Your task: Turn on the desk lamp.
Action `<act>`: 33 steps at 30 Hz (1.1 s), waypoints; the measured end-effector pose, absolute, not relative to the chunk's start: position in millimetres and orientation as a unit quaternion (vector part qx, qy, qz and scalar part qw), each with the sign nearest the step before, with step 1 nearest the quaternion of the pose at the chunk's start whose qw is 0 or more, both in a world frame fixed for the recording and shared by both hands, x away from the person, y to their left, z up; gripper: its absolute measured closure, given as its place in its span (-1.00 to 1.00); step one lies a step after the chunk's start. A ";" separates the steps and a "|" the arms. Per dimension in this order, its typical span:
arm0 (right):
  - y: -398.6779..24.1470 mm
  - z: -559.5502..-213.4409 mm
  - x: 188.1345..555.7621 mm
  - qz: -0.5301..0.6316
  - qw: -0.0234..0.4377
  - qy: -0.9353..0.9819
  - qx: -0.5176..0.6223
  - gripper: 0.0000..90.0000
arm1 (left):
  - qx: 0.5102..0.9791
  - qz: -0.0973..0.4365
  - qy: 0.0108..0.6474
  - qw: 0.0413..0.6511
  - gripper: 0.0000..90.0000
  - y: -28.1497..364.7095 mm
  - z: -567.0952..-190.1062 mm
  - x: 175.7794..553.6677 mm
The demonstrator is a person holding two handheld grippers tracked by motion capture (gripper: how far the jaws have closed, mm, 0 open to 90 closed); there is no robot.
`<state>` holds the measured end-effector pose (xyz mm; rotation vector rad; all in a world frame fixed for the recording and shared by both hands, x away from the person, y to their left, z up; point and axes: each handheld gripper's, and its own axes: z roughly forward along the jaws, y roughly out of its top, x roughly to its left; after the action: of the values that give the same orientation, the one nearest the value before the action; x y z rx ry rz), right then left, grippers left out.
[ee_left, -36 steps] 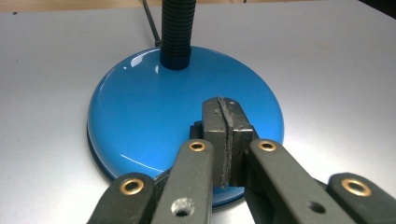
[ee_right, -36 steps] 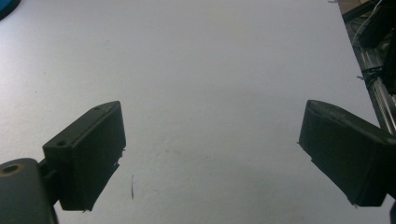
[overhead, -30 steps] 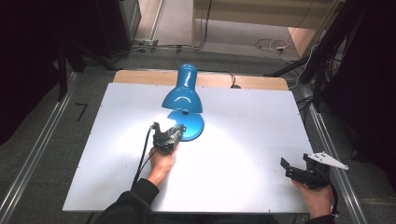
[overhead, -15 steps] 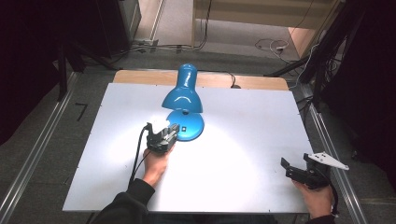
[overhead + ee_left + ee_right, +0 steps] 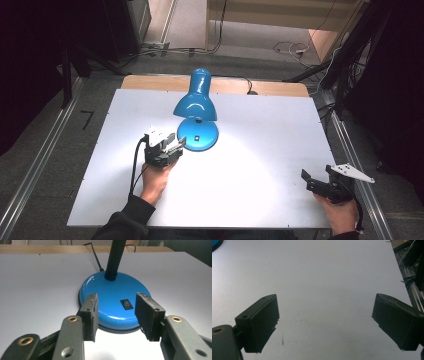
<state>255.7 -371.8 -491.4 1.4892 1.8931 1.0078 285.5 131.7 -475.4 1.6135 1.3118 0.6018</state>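
Note:
A blue desk lamp stands mid-table with its shade (image 5: 196,100) bent over its round base (image 5: 200,134), casting a bright pool of light on the white table (image 5: 260,125). My left gripper (image 5: 178,145) sits just left of the base, pointing at it. Its jaws have just been opening and nothing is between them. In the left gripper view the open jaws (image 5: 116,298) frame the base (image 5: 112,288), its black rocker switch (image 5: 126,304) and the ribbed black neck (image 5: 115,257), without touching them. My right gripper (image 5: 318,176) rests open near the front right corner, with bare table between its jaws (image 5: 324,312).
The lamp's black cord (image 5: 96,257) runs off the back of the base toward a wooden strip (image 5: 225,85) along the far edge. Metal rails (image 5: 350,145) border the table's sides. Cables lie on the floor beyond.
My left gripper has drawn back from the lamp base, to the left, and its jaws have gone from shut to open. The right gripper has stayed put.

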 end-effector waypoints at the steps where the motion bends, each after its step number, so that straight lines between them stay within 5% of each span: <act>1: -372.2 -491.1 255.4 0.372 0.263 0.699 0.551 -0.87 | 0.658 0.248 0.536 0.468 0.04 134.4 -475.0 282.9; 12: -372.9 -491.0 255.0 0.373 0.262 0.697 0.554 -0.87 | 0.642 0.269 0.560 0.449 -0.30 172.8 -474.1 246.5; 33: -374.7 -489.2 251.3 0.373 0.266 0.693 0.557 -0.87 | 0.614 0.292 0.613 0.403 -0.49 237.2 -488.5 195.1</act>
<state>251.3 -374.7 -489.2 1.5045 1.8712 1.0068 195.1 237.2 -488.5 1.5500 1.5476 0.7379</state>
